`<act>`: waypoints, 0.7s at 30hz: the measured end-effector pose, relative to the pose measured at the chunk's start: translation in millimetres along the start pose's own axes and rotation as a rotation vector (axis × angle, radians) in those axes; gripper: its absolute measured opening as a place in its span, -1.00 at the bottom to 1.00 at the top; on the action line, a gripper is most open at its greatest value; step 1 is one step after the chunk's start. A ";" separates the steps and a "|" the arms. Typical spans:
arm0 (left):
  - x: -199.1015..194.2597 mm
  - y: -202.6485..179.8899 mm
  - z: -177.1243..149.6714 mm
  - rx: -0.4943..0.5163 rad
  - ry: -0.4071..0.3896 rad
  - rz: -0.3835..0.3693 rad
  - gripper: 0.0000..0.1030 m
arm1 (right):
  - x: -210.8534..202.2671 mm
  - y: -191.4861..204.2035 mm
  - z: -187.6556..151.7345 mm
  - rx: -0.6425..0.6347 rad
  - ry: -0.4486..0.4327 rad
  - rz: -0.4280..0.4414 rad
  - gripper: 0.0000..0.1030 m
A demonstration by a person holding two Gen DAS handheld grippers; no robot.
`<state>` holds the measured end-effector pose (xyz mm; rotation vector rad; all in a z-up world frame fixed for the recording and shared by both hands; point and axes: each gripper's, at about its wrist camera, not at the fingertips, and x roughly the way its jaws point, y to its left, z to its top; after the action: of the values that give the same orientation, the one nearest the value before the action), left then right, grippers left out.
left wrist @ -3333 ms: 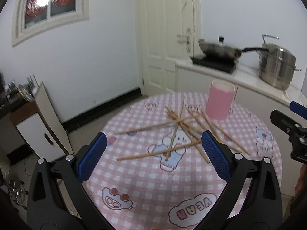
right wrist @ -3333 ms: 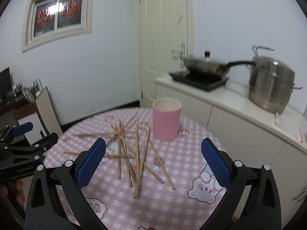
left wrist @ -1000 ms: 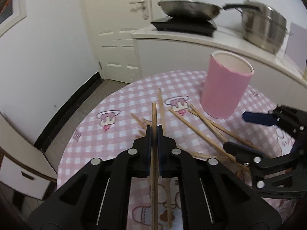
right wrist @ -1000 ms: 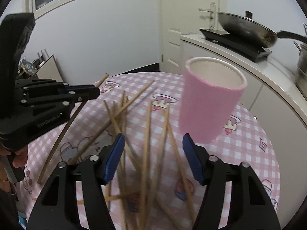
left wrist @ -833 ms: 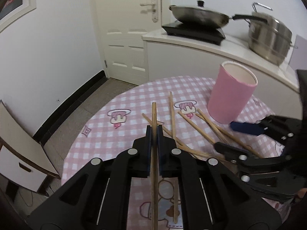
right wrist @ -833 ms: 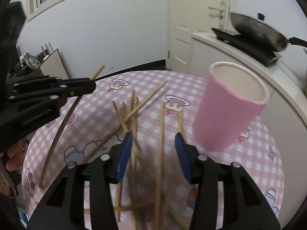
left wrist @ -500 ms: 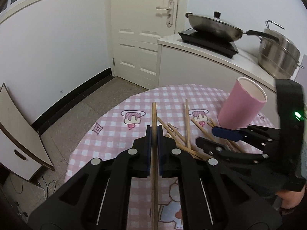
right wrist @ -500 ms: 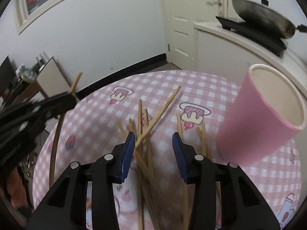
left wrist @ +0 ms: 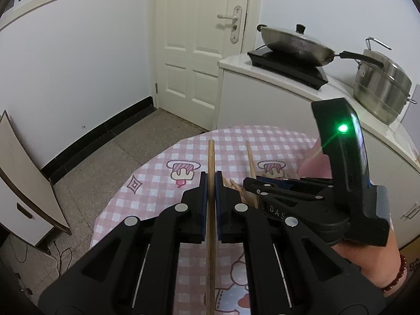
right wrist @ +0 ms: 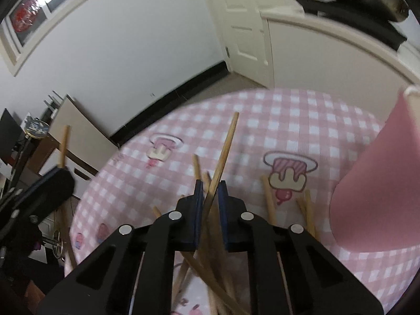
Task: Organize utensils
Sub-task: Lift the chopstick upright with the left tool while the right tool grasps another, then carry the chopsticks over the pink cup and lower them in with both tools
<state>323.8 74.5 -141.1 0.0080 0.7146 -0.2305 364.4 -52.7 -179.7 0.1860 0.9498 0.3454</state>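
My left gripper is shut on a wooden chopstick that runs straight between its blue pads, held above the pink checked table. My right gripper is shut on another chopstick that slants up to the right, low over a pile of loose chopsticks. The pink cup stands at the right; in the left wrist view it is mostly hidden behind the right gripper's body. The left gripper also shows in the right wrist view with its chopstick.
A white counter behind the table carries a wok on a hob and a steel pot. A white door is at the back. A board leans at the left wall.
My right gripper has closed on a chopstick from the pile and moved in front of the cup. My left gripper has drawn back and up, still holding its chopstick.
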 end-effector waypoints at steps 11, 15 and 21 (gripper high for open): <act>-66.0 -16.8 22.1 -0.019 -0.128 -0.049 -0.89 | -105.3 15.5 3.8 -0.103 -0.240 0.046 -0.92; -87.7 -28.4 28.9 -0.024 -0.169 -0.066 -0.89 | -129.4 16.2 -5.6 -0.131 -0.291 0.046 -0.92; -114.8 -55.5 40.5 -0.001 -0.239 -0.069 -0.89 | -175.0 10.3 -9.5 -0.158 -0.385 0.034 -0.92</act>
<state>254.3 40.7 -31.8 -0.0447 0.4777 -0.2923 261.2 -107.6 -48.6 0.1185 0.5374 0.3972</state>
